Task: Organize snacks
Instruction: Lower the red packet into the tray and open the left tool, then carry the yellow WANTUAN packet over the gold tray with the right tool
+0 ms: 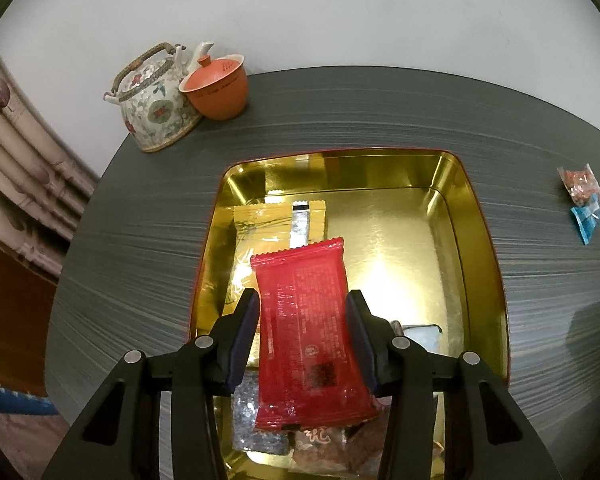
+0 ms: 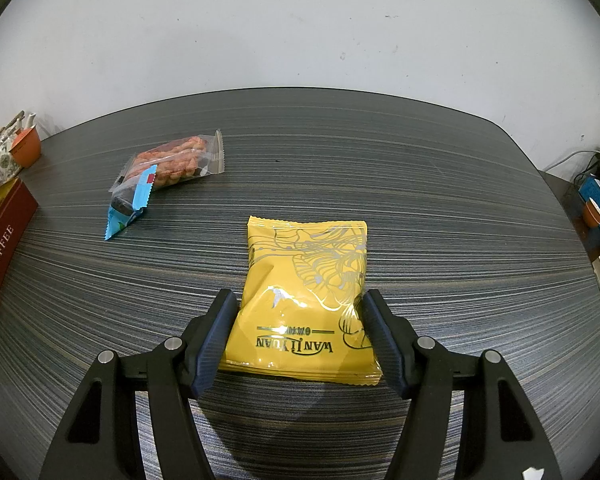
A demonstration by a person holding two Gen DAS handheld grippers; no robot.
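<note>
The left gripper (image 1: pixel 303 312) clamps one red packet (image 1: pixel 308 336) over the gold tin (image 1: pixel 452 240), centre frame, which holds one yellow packet (image 1: pixel 276 220). The right gripper (image 2: pixel 300 312) pinches one yellow pouch (image 2: pixel 304 300) lying on the table (image 2: pixel 420 200); two wrapped snacks (image 2: pixel 172 164) lie upper left.

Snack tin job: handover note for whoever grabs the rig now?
Left hand-held gripper: shut on the red packet, held over the gold tin.
Right hand-held gripper: fingers either side of the yellow packet on the table; grip unclear.
Done: several packets already in the tin.
Left: drop the red one, bring the yellow, then the clear packet and blue packet.
</note>
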